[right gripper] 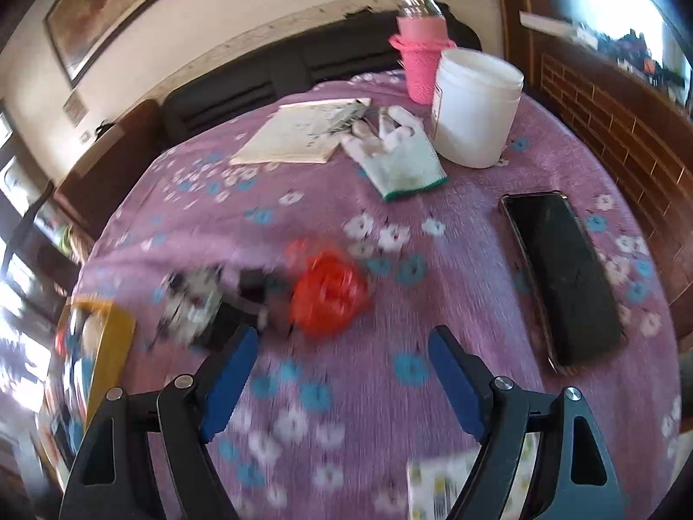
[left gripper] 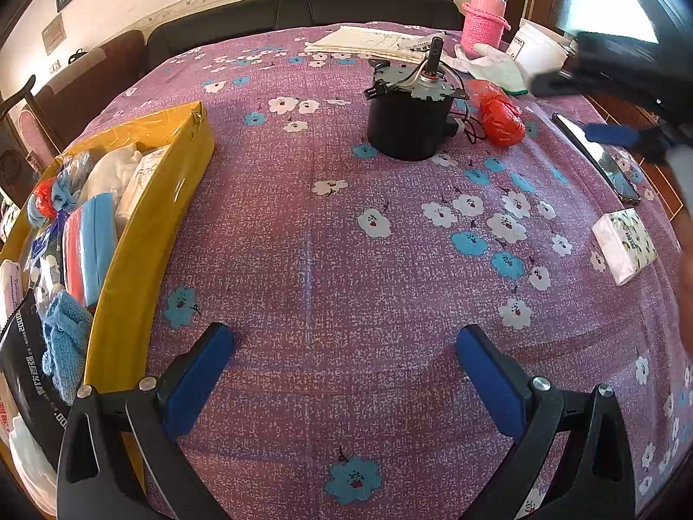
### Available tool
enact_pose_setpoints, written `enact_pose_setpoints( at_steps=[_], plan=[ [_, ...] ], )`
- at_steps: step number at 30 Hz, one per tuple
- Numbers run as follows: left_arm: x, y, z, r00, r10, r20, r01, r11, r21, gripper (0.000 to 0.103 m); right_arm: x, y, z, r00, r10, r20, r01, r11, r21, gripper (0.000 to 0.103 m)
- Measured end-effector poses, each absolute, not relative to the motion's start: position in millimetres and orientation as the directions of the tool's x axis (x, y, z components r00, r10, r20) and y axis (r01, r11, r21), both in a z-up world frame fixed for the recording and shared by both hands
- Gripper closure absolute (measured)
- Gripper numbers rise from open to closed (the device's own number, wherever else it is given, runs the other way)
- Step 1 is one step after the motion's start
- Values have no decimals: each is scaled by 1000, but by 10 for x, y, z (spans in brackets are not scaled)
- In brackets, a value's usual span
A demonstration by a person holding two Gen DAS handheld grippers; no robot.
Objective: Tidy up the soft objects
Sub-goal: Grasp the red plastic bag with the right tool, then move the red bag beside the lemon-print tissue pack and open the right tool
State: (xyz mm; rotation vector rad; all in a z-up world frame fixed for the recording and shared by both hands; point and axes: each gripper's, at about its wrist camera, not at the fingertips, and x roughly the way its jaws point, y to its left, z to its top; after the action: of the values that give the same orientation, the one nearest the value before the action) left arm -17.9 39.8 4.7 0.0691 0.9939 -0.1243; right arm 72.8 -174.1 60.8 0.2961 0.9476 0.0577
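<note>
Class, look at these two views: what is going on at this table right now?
A person is sorting soft things into a yellow box on a flowered tablecloth. Both grippers are open and empty. The left gripper hangs over bare cloth beside the box, which already holds cloths and packets. The right gripper points toward a red plastic bag. A white glove and a tissue pack lie outside the box.

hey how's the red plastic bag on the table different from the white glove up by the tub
The red plastic bag is crumpled into a glossy lump; the white glove lies flat, knitted, with a green cuff. The bag sits mid-table beside the black cylinder; the glove lies farther back, beside the white tub. Both rest on the purple floral cloth, outside the yellow box.
</note>
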Motion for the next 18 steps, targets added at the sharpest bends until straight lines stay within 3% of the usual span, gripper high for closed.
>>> enact_pose_setpoints(
  at_steps=[9, 11, 12, 18],
  plan=[
    [-178, 403, 48, 539, -73, -839, 136, 991, 1, 0, 1354, -1651, 330, 518, 131, -845, 134, 964, 231, 20],
    [-180, 403, 49, 539, -73, -839, 136, 991, 1, 0, 1448, -1619, 237, 503, 120, -856, 139, 966, 217, 37],
    [-173, 406, 47, 539, -73, -839, 136, 991, 1, 0, 1481, -1607, 198, 493, 126, -861, 133, 967, 217, 61],
    [-174, 410, 50, 539, -73, -839, 137, 991, 1, 0, 1175, -1595, 319, 503, 155, -850, 92, 968, 231, 65]
  ],
)
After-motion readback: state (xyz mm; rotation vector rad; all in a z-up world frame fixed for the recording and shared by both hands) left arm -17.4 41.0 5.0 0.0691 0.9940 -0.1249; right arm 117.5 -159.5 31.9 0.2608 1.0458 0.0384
